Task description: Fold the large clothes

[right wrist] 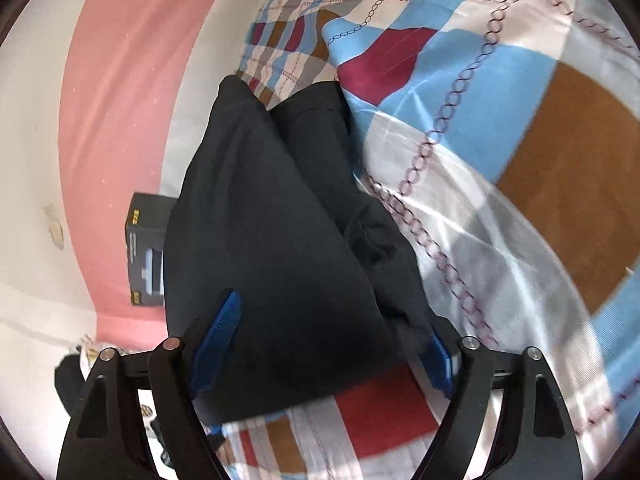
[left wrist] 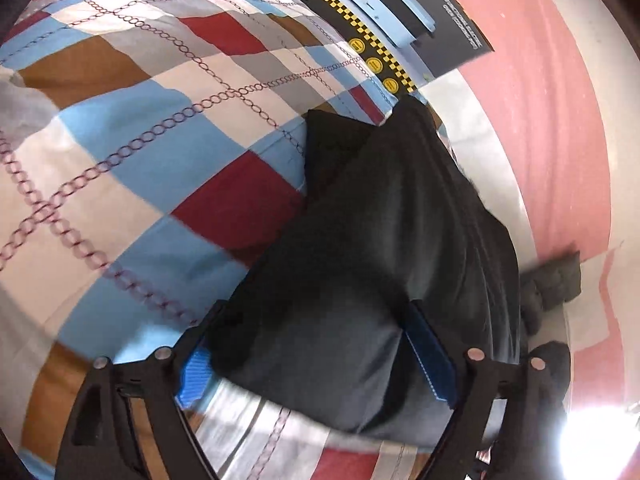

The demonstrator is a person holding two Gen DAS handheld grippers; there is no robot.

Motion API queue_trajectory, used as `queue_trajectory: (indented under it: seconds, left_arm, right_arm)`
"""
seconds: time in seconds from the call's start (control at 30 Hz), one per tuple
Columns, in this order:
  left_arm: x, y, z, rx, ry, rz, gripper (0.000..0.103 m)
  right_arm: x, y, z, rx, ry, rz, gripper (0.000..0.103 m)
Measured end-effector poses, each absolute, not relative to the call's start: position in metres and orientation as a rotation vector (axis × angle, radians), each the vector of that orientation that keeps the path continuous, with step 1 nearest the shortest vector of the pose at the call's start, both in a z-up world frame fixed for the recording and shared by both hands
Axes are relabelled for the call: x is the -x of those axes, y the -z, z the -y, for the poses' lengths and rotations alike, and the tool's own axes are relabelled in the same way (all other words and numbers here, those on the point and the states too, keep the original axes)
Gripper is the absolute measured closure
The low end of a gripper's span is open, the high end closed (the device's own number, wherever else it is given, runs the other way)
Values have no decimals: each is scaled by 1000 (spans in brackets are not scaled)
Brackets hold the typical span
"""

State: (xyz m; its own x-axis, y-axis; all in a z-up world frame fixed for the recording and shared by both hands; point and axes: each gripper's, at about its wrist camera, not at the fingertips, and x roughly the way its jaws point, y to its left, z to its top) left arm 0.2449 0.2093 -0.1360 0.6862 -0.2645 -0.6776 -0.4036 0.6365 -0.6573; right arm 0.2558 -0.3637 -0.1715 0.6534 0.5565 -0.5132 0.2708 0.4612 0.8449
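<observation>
A large black garment (left wrist: 400,240) hangs lifted above a checked bedspread (left wrist: 140,152). My left gripper (left wrist: 316,364) is shut on one end of it, the cloth bunched between the blue pads (left wrist: 430,356). My right gripper (right wrist: 324,348) is shut on the other end of the same garment (right wrist: 272,220), with cloth draped over its blue pads (right wrist: 222,328). The garment stretches away from each gripper down to the bedspread (right wrist: 500,140). The fingertips are hidden under the cloth.
A black COOKERKING box (left wrist: 384,20) lies at the bed's edge; it also shows in the right wrist view (right wrist: 146,248). A pink and white wall (left wrist: 540,120) lies beyond. Dark grey items (left wrist: 556,284) sit by the wall.
</observation>
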Motion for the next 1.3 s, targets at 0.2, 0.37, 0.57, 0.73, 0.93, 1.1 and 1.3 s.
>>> queue_trajectory:
  seconds: [0.2,0.37,0.57,0.73,0.93,1.1,1.3]
  left_arm:
    - [-265,134,-201,837,-139,-822,19]
    - [-266,105,-188,693,-118,-848,65]
    - [-239,66,-185,642,-80,-836,70]
    - [-174,53,-180,643,-45,-844,70]
    - [-80,56,-165,630,-26,-897,70]
    - [-30,66,-157,628,-16,-928,69]
    - [-32,75,-155,614,-40,-958,64]
  right_arm:
    - [-273,172,358,-1107,-177,-877,19]
    - [-269,153,358,-1052,-169,-891,53]
    - [-251,122,360,-1007,-193,-905,61]
    - [-201,106,367,-983,-231,-921,61]
    - [-123,119,372,-972,-221,-992,61]
    - [-74,136,376,-967,-211,-1036,60]
    - [-75,146,375,-957,-216,-1057,47]
